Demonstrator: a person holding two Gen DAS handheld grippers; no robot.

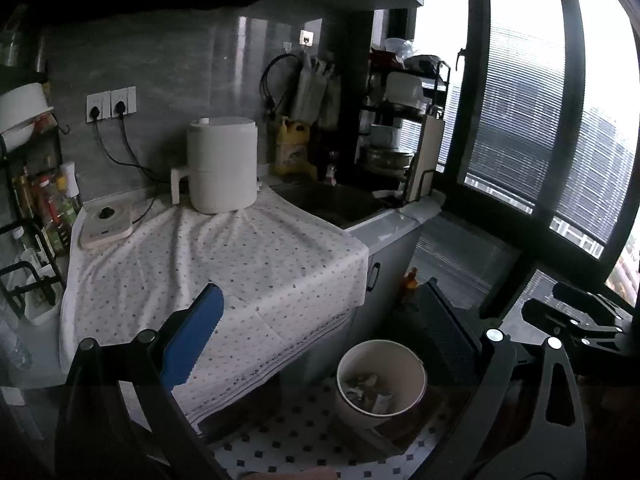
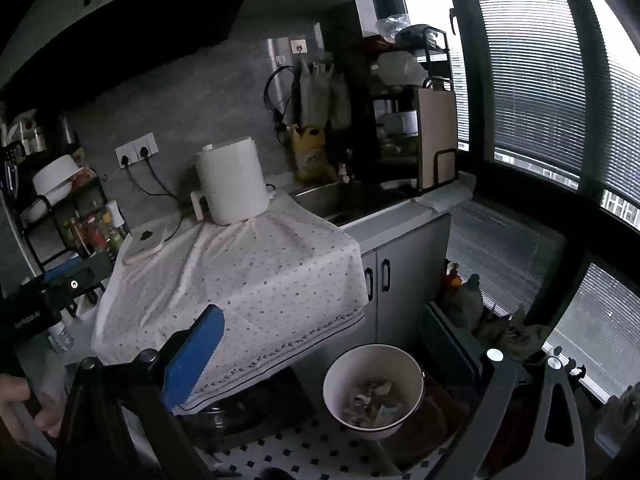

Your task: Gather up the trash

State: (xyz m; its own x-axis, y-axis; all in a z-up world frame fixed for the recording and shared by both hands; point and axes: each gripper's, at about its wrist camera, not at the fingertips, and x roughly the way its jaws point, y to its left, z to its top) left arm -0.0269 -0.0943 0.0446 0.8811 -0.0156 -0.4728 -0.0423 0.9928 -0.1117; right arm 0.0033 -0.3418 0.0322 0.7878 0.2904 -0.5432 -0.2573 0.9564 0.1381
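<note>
While both tools hang in the air above the floor, neither touches anything. Left gripper [image 1: 320, 332]: jaws spread wide, blue pad finger [image 1: 192, 340] at lower left of its frame, dark finger [image 1: 448, 328] at lower right, nothing between them. Right gripper [image 2: 324, 340]: same pose, jaws wide apart, blue pad finger [image 2: 194, 356] lower left, dark finger [image 2: 452, 344] lower right, empty.

Both point slightly down toward the counter edge and the floor. In the right wrist view, the left tool's black body [image 2: 52, 292] enters from the left edge, and part of a hand [image 2: 24, 404] shows at lower left, gripping a handle. In the left wrist view, the right tool's black frame [image 1: 580, 320] sits at the right edge.

Trash bin [image 1: 380, 384], [image 2: 374, 390]: white round bucket on the dotted floor mat [image 1: 300, 452], lower centre of both frames, just below the gap between the fingers. Crumpled scraps [image 2: 370, 400] lie inside.

Left of the bin, the dotted cloth [image 1: 224, 256] drapes over the counter edge. A white appliance [image 1: 222, 164] stands at the back of the cloth. Sink [image 2: 340, 200] sits right of it, window [image 1: 540, 120] fills the right side.
</note>
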